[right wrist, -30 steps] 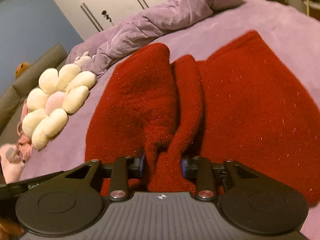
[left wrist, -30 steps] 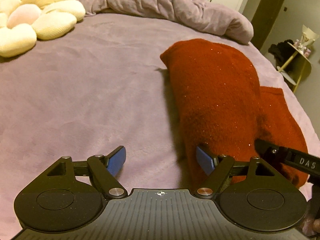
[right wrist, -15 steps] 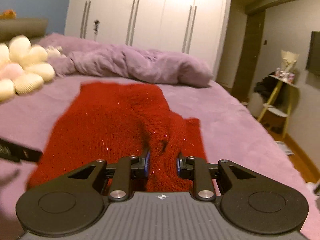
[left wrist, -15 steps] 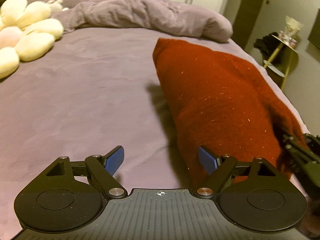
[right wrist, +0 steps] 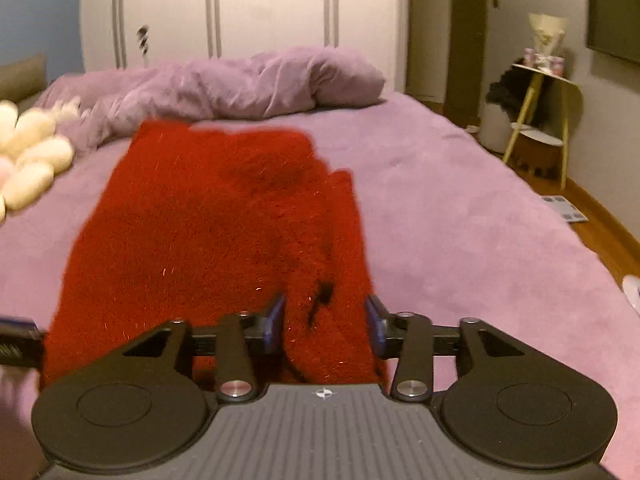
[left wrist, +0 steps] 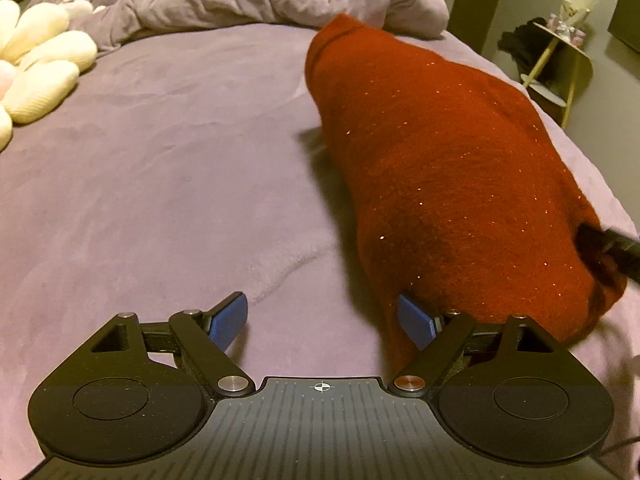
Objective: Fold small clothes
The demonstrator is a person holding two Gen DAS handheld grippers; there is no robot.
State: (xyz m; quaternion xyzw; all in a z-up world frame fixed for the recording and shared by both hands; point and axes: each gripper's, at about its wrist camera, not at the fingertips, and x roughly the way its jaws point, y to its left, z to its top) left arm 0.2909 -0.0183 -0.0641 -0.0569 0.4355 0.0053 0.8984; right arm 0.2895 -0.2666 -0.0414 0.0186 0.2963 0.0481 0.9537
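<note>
With my right gripper [right wrist: 326, 324] parted around the fuzzy red knitted garment [right wrist: 208, 232] at lower centre and my left gripper [left wrist: 322, 322] open and empty, I withdraw straight back, leaving the fold undisturbed.

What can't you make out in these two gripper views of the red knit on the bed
- Right wrist view: motion blur smears the red knit; its folds and far edge are unclear.
- Right gripper: fabric lies between its parted fingers; whether the pads still touch it is unclear.
- Left wrist view: the knit's near end is hidden behind the left gripper, which is open over the bed.
- Garment type: undeterminable in either view.
</note>
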